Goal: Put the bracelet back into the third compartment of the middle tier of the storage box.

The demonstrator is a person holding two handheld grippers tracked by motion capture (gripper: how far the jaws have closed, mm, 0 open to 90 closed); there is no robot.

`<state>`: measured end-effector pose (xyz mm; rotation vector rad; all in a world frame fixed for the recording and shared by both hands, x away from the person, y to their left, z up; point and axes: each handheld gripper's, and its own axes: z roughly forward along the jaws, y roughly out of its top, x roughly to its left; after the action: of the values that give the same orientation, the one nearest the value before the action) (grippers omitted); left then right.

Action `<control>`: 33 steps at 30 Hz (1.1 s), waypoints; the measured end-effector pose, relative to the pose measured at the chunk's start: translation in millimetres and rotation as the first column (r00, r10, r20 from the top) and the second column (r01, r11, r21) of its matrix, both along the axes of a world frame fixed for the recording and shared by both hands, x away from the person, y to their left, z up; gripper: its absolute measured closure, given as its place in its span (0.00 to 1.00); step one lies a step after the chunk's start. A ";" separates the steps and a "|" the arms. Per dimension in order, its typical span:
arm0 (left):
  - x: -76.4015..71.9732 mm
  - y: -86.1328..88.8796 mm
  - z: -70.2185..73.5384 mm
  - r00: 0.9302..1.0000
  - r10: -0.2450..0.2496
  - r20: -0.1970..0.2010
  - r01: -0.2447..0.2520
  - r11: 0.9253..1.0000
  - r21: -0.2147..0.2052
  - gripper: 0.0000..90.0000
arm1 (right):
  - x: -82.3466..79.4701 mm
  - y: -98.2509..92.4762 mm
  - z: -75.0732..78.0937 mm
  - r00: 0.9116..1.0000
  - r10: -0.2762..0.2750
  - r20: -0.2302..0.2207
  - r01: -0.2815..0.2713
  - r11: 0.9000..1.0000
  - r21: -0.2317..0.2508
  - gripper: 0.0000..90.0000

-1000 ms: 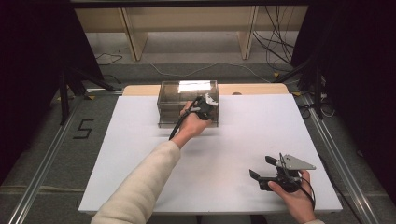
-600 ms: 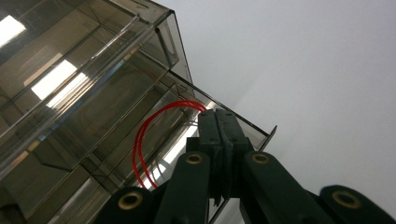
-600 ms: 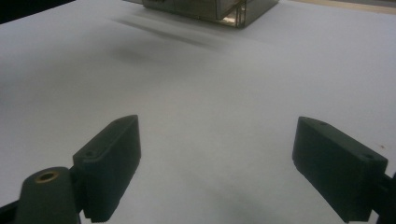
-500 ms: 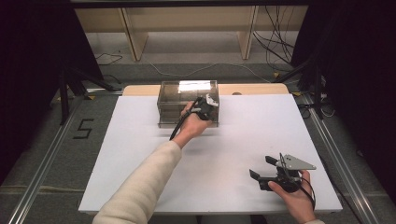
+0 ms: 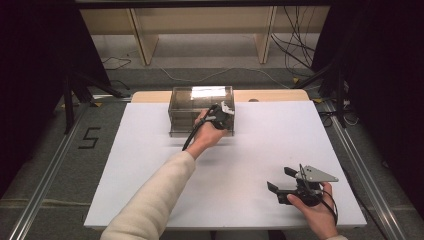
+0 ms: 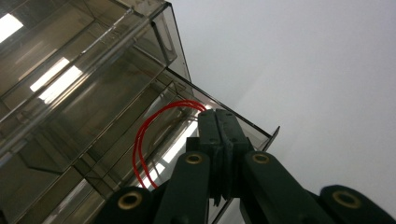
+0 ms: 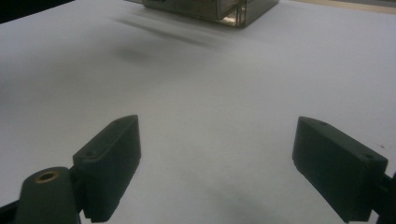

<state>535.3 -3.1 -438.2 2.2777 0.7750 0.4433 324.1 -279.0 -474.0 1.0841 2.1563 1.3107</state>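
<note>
A smoky clear plastic drawer box (image 5: 200,102) stands at the far middle of the white table. My left gripper (image 5: 223,111) is at its right front corner. In the left gripper view its jaws (image 6: 218,114) are pressed together, tips at the rim of a slightly pulled-out drawer (image 6: 252,126). A red cord loop (image 6: 140,135) lies in that drawer and ends right at the tips; I cannot tell whether they pinch anything. My right gripper (image 5: 280,179) rests near the front right edge, open with nothing between its jaws (image 7: 224,140).
The white table top (image 5: 260,135) spreads between the two hands. The box (image 7: 210,7) is far ahead of the right gripper. Wooden shelf legs (image 5: 140,35) and cables (image 5: 295,40) lie beyond the table's far edge. Metal rails (image 5: 45,195) run along both sides.
</note>
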 end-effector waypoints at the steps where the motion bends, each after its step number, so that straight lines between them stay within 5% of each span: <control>1: 0.0 0.2 0.1 1.000 -0.001 0.000 0.001 1.000 0.001 1.00 | 0.0 0.0 0.0 1.000 0.000 -0.001 0.000 1.000 0.000 0.18; 23: -10.7 9.0 21.7 0.998 0.011 0.062 -0.011 1.000 -0.007 0.90 | 0.0 0.3 -0.2 1.000 -0.002 0.000 0.002 1.000 0.000 0.18; 33: -22.0 20.4 39.0 0.997 0.036 0.073 -0.033 0.998 -0.052 0.70 | -0.2 0.6 -0.4 1.000 -0.005 -0.007 0.005 1.000 0.002 0.18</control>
<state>513.4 17.3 -399.2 2.1913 0.7806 0.5155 323.8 -278.4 -474.4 1.0958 2.1559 1.3092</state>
